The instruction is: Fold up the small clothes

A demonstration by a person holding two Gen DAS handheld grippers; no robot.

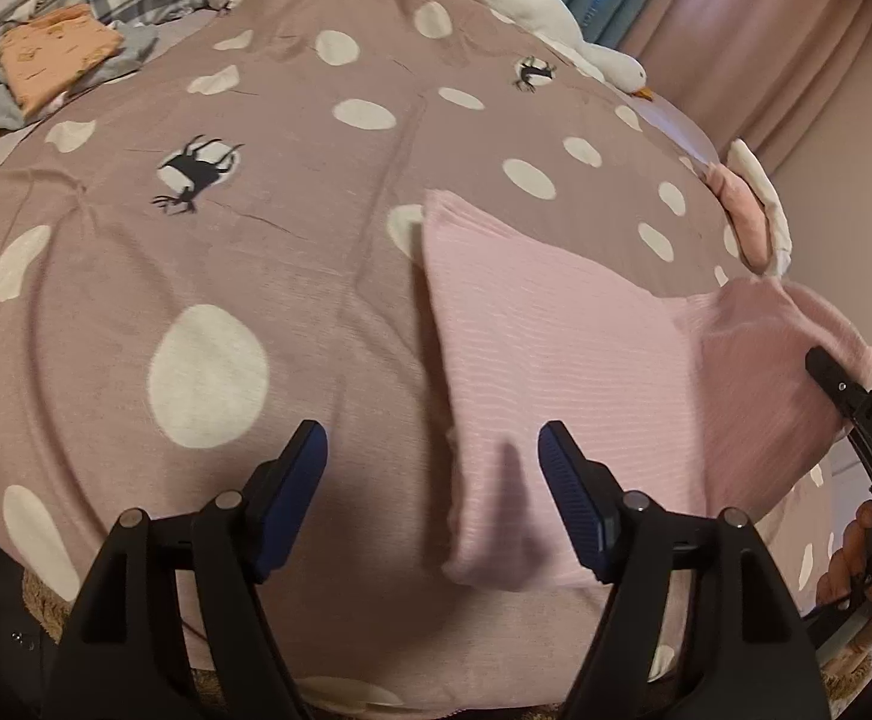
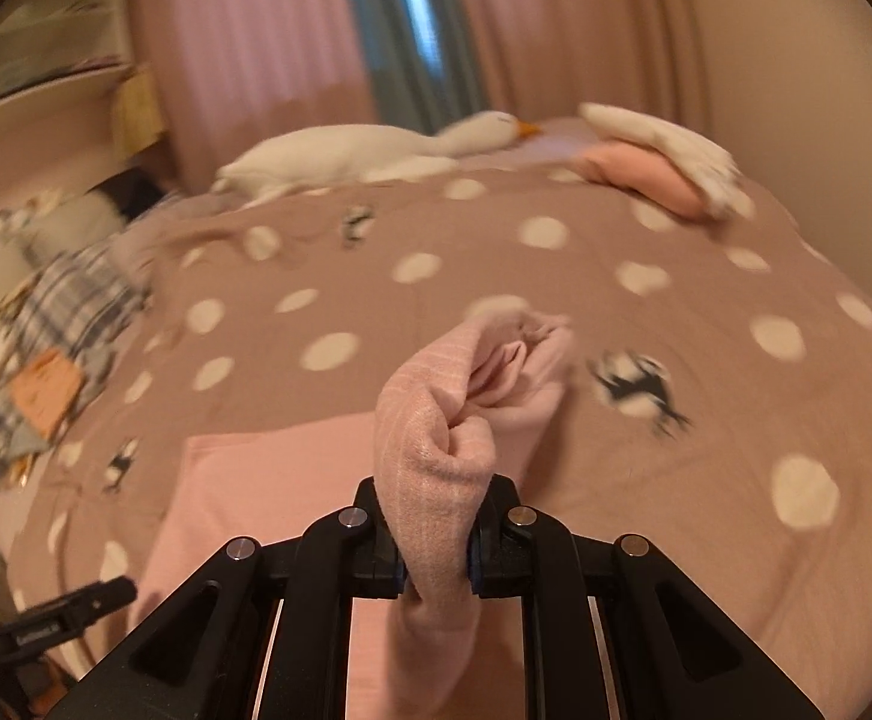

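Right gripper (image 2: 436, 564) pinching pink garment (image 2: 436, 462)

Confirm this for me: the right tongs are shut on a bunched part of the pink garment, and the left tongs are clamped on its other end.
Not quite. The left tongs are open, their blue pads clear of the cloth, as the left wrist view shows. The rest holds: the right tongs are shut on a bunched part of the pink garment, seen in the right wrist view.
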